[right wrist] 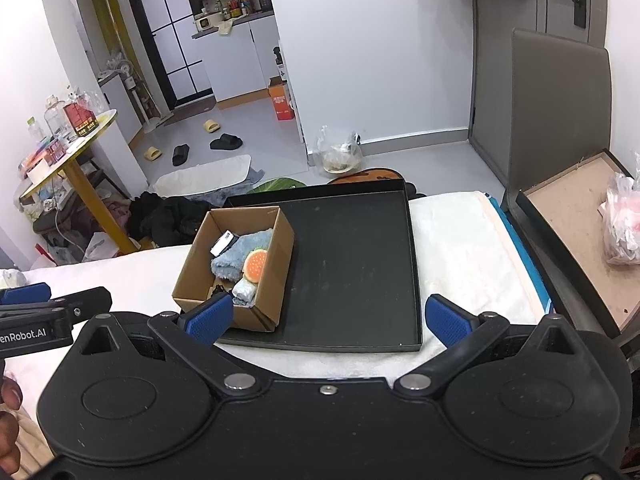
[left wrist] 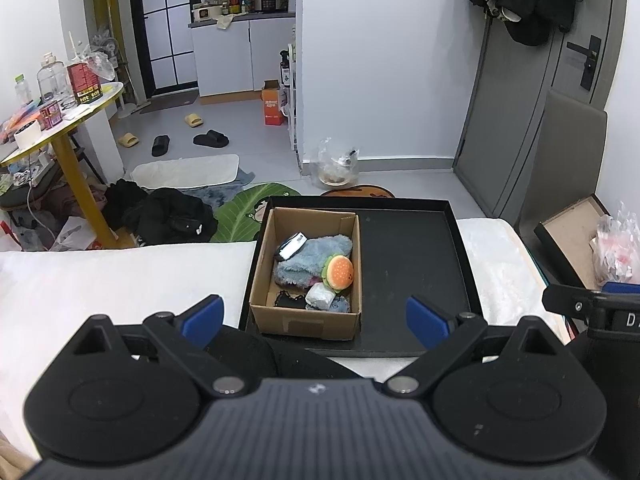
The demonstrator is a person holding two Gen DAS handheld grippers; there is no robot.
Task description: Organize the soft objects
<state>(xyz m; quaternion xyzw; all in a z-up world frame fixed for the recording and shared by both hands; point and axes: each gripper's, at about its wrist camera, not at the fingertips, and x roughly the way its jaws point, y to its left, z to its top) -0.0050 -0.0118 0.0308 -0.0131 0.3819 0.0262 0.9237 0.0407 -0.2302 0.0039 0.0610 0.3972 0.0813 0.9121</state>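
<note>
Both tools hang above the white bedding, spread wide with nothing between their blue pads. The left gripper (left wrist: 314, 320) fills the bottom of its own view, aimed at the cardboard box (left wrist: 308, 326), which sits just left of centre in that frame, inside the left part of a shallow black tray (left wrist: 404, 264). The right gripper (right wrist: 326, 322) is spread just as wide, and the box shows left of centre in its view, with the left-hand pad in front of its near corner.

Everything soft is in that box. A fluffy blue cloth (left wrist: 316, 256) takes up most of it, a small burger plush (left wrist: 339, 272) rests on its right edge against the box wall, and a little white bundle (left wrist: 320, 297) lies at the near side. Something black with a white tag (left wrist: 291, 247) lies on the cloth's upper left; what it is I can't make out.

All of it looks light and squashy, nothing that could break. I'd expect the burger to give under the pads, so a pinch across its middle should hold. The cloth will likely droop and drag, so gather a thick fold near its centre, not an edge. The box itself looks light enough to slide if nudged.
</note>
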